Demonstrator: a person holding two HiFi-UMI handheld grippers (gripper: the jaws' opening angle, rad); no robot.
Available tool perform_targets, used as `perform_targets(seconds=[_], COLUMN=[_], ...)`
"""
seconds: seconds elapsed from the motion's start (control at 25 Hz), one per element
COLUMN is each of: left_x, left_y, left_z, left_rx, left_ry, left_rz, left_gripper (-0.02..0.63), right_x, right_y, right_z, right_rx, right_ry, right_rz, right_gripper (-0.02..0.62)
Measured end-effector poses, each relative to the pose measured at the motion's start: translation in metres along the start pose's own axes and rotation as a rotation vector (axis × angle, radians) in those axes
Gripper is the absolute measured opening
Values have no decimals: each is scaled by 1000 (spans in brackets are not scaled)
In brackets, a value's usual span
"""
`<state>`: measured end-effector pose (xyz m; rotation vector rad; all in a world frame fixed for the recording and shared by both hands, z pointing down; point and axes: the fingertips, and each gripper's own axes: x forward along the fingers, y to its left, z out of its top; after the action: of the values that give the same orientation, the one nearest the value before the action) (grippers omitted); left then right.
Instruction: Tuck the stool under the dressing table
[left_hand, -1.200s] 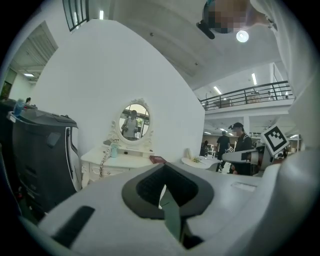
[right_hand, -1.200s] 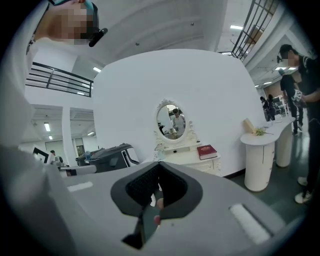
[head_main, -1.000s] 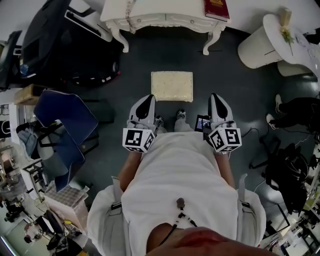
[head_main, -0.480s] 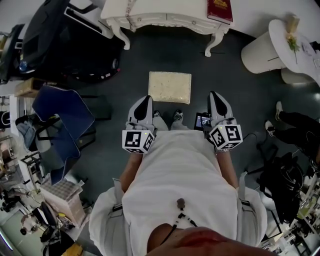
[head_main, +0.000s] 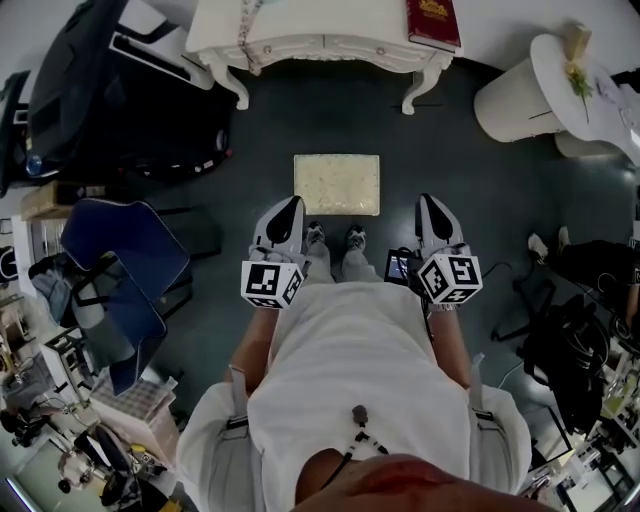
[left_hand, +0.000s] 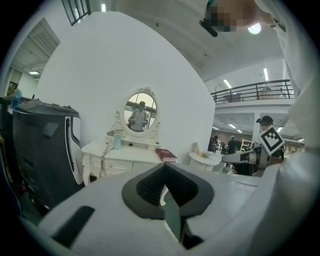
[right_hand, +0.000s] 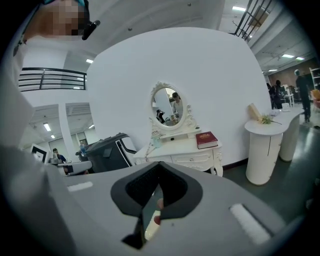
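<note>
Stool (head_main: 337, 184): it stands on the dark floor (head_main: 460, 160) just ahead of my feet, well short of the bench (head_main: 300, 42). From above I see only its cream cushion top.
Bench: white with carved legs and a red book (head_main: 432, 18) on its right end. The gap between the legs faces the stool squarely.
Left tongs (head_main: 291, 203): pressed together with nothing in them, in line with the stool's left edge and apart from it.
Right tongs (head_main: 430, 200): likewise closed and empty, out to the right of the stool's near-right corner.
Handling: I judge the top soft and yielding, and the frame stiff and light enough to slide. The legs are hidden from me.
Where to hold: I'd open both tongs onto the cushion's two side edges, or push on the near edge. Either way I'd keep the pressure even so the stool doesn't skew.
</note>
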<state>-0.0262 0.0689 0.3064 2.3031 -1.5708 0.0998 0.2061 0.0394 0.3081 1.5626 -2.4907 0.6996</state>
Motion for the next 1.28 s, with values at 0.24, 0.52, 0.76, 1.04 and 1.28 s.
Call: perform_targets(seconds=[0.24,0.52,0.76,1.04,1.28], left_x=[19,55,87,116,120], left_y=[16,49,80,107,128], left_z=[-26,-89,-145,-241,-341], left_rx=[-18,-11,9,-53,-91], left_ry=[71,178,251,348,470], left_rz=[-17,-43,-60,-68,-66], left_gripper=[8,8,8,8,8], right_x=[26,80,119,144,158], right_y=[-14,-29,-47,-96,-127], right_z=[-22,-84,-142,-233,-324], right_rx=[-13,-18,20,170,218], right_ry=[76,184,258,317,420], right_rz=[-2,9,30,-17,-69], right_gripper=[8,8,9,9,8])
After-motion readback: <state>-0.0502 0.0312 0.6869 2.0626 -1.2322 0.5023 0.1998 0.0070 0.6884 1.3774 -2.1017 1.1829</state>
